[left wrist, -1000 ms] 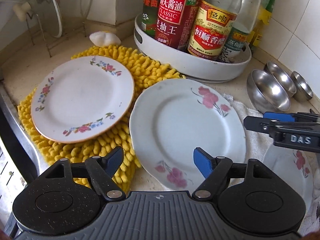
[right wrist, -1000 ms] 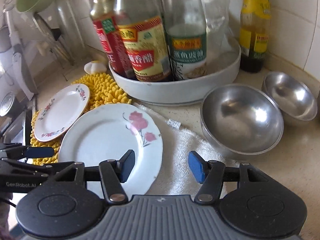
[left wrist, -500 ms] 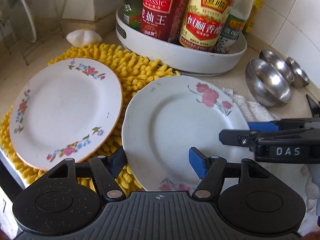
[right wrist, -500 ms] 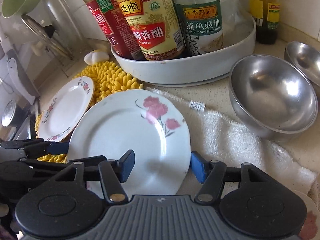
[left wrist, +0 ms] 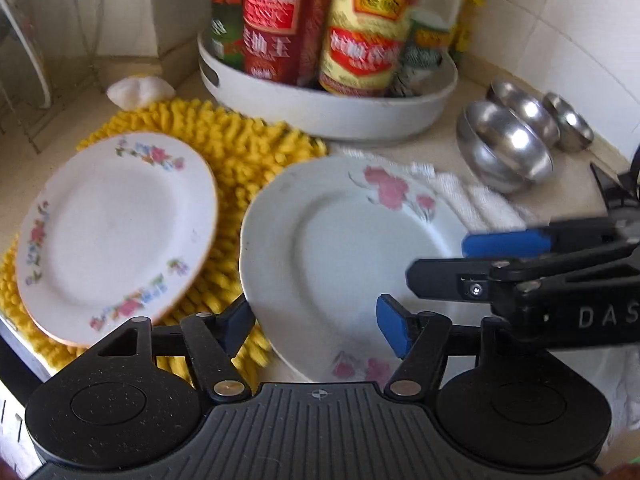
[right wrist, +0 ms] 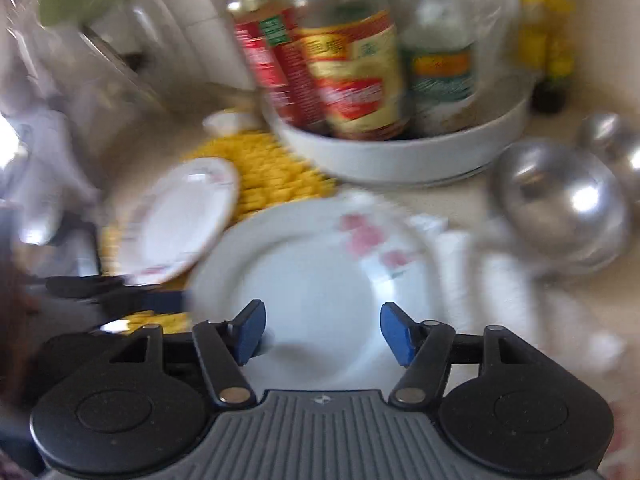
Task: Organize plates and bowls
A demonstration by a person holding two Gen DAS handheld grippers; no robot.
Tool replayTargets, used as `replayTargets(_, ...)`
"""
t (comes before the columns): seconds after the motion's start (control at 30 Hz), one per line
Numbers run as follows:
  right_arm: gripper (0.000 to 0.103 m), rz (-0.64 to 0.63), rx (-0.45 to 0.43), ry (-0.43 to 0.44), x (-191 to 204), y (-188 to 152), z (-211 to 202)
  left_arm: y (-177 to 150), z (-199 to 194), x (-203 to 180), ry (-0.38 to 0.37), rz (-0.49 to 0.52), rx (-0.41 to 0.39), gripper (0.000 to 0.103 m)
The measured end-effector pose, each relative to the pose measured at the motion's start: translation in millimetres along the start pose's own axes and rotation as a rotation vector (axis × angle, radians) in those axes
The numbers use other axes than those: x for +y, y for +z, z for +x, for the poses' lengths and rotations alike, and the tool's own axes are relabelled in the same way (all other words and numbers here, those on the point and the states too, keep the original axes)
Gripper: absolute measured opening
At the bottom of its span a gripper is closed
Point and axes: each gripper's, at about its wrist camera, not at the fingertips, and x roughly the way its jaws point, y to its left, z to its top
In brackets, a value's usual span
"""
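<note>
A white plate with pink flowers [left wrist: 340, 256] lies on the counter, partly on a white towel [left wrist: 472, 196]; it also shows in the right wrist view [right wrist: 312, 280]. A smaller floral-rimmed plate [left wrist: 116, 232] rests on a yellow chenille mat [left wrist: 240, 152]. Steel bowls [left wrist: 504, 148] stand at the right. My left gripper [left wrist: 316, 320] is open, its fingers straddling the pink-flower plate's near-left rim. My right gripper [right wrist: 322, 330] is open, low over the same plate's near edge; its fingers [left wrist: 504, 240] reach in from the right in the left wrist view.
A white round tray [left wrist: 328, 108] of sauce bottles stands behind the plates. A second pink-flowered plate [left wrist: 616, 368] lies at the near right, mostly hidden. A white shell-like object [left wrist: 140, 90] sits by the mat. A dish rack [right wrist: 100, 40] is at the far left.
Both grippers have moved in closer over the pink-flower plate; the right gripper has shifted left across it. The view is blurred from motion. Both stay open.
</note>
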Motion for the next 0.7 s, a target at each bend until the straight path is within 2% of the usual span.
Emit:
replayTargets(0.03, 0.076, 0.013, -0.009, -0.023, -6, 0, 1, -2, 3, 0, 0.014, 0.003, 0.006, 0.072)
replayTargets(0.1, 0.076, 0.079, 0.004, -0.017, -22, 0, 5, -5, 7, 7, 0.027, -0.013, 0.004, 0.069)
replayTargets(0.17, 0.076, 0.112, 0.025, -0.028, -33, -1, 13, -4, 4, 13, 0.006, -0.031, -0.004, 0.071)
replayTargets(0.27, 0.078, 0.125, 0.051, -0.026, -38, -5, 23, 0, 5, 12, 0.017, -0.020, -0.018, 0.073)
replayTargets(0.37, 0.081, 0.114, 0.046, 0.035, -33, -6, 30, 3, 13, 8, 0.019, 0.001, -0.009, 0.076)
replayTargets(0.47, 0.082, 0.103, 0.045, 0.028, -29, -5, 33, 5, 17, 2, 0.032, 0.043, -0.010, 0.082)
replayTargets(0.7, 0.082, 0.134, 0.022, 0.046, -33, -9, 30, 9, 21, 0, 0.032, 0.072, -0.024, 0.084)
